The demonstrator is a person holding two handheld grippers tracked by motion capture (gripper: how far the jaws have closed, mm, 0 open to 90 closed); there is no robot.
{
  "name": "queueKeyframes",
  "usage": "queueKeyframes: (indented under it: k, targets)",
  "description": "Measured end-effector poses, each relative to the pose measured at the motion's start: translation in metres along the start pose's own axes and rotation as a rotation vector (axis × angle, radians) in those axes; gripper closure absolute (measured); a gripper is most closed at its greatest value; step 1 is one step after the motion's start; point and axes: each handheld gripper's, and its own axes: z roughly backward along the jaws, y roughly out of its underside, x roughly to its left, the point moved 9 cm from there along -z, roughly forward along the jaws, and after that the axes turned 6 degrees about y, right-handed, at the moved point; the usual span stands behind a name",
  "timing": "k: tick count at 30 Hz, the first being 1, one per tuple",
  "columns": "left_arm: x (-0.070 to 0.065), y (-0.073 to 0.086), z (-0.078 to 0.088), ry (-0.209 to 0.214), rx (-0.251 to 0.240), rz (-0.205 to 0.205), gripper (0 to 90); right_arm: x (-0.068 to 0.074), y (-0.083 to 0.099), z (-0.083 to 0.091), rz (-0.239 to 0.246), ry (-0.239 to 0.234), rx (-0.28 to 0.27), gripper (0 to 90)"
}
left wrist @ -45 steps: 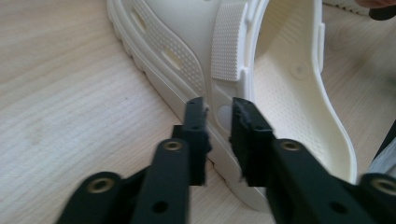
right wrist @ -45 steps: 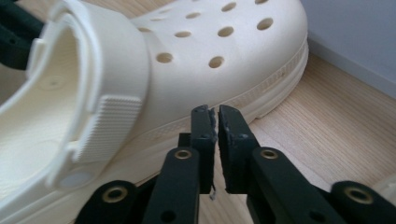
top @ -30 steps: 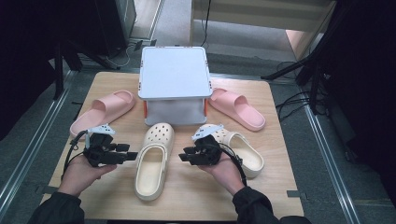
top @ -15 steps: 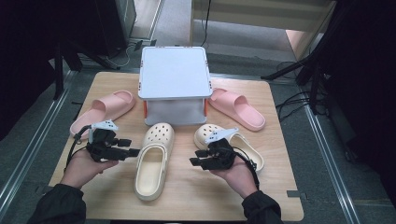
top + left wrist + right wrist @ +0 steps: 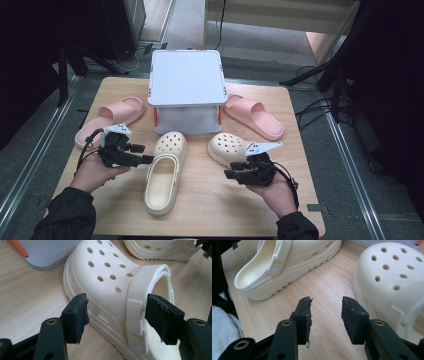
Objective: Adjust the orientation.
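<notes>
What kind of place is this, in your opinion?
Probably a lab or workshop set up for recording: a small wooden table on grey floor, cables and dark stands around it, shoes beside a plastic box.

Your two clogs (image 5: 164, 172) (image 5: 227, 148) lie side by side mid-table (image 5: 210, 210), in front of the lidded box (image 5: 186, 85) at the far edge; a slide (image 5: 109, 120) (image 5: 254, 117) lies toward each far corner, flanking the box.

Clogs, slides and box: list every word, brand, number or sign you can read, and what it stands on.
None can be read.
Left clog: the strap rivet is blank.
Right clog: holes, no lettering.
Pink slides: plain.
Box: plain lid, no label.
</notes>
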Motion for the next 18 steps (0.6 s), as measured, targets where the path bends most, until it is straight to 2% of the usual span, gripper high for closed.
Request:
queueKeyframes:
  k: [10, 13, 18]
  targets:
    - [0.002, -0.008, -0.002, 0.013, -0.012, 0.009, 33.0, -0.015, 0.009, 0.022, -0.02, 0.049, -0.022, 58.7]
    - [0.002, -0.01, -0.002, 0.016, -0.017, 0.014, 32.8, -0.027, 0.013, 0.029, -0.038, 0.079, -0.033, 58.4]
    - [0.003, -0.01, -0.002, 0.013, -0.015, 0.012, 32.9, -0.042, 0.017, 0.03, -0.072, 0.109, -0.028, 58.2]
